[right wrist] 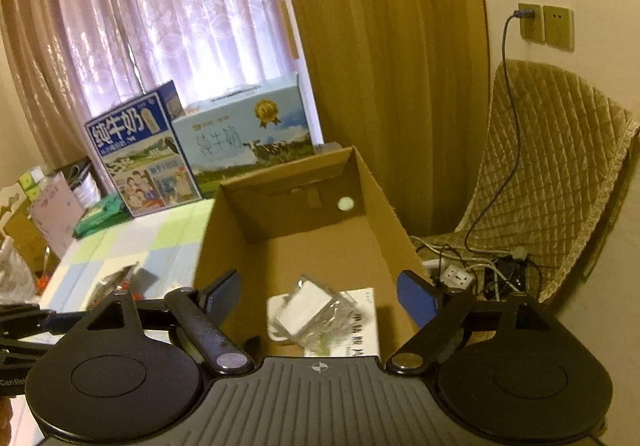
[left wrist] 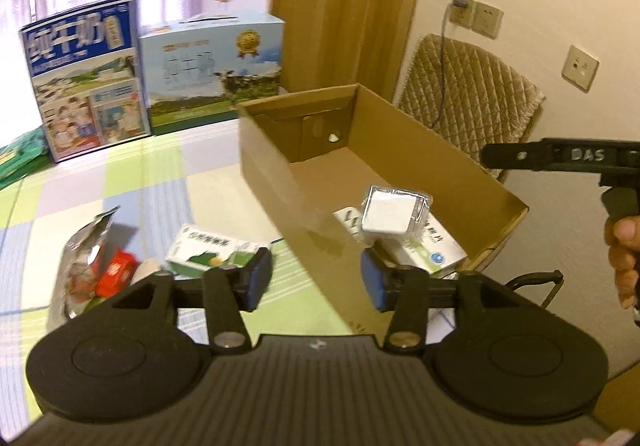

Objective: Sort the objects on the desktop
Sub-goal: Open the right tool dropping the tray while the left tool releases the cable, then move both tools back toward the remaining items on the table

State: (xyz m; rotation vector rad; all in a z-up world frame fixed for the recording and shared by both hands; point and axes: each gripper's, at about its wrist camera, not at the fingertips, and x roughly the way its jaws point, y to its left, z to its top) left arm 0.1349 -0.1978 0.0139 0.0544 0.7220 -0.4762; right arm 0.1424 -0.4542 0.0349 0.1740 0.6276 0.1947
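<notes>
**Packet in the box, both grippers empty**

The clear packet (right wrist: pixel 310 308) lies in the cardboard box (right wrist: pixel 384 201) on top of a white carton (right wrist: pixel 360 330) (print too blurred to read). Above it the right gripper (right wrist: pixel 320 296) stands wide apart, holding nothing. At nine o'clock the left gripper (left wrist: pixel 316 278) gapes empty; a green box (left wrist: pixel 208 250) and foil bag (left wrist: pixel 86 246) lie on the checked tablecloth (left wrist: pixel 132 181).

Daylight comes through the curtain (right wrist: pixel 168 17) far ahead of both grippers and glares pale there. The room is dim and yellowish. Both fisheye views bend at the edges, with dark corners and soft blur.
</notes>
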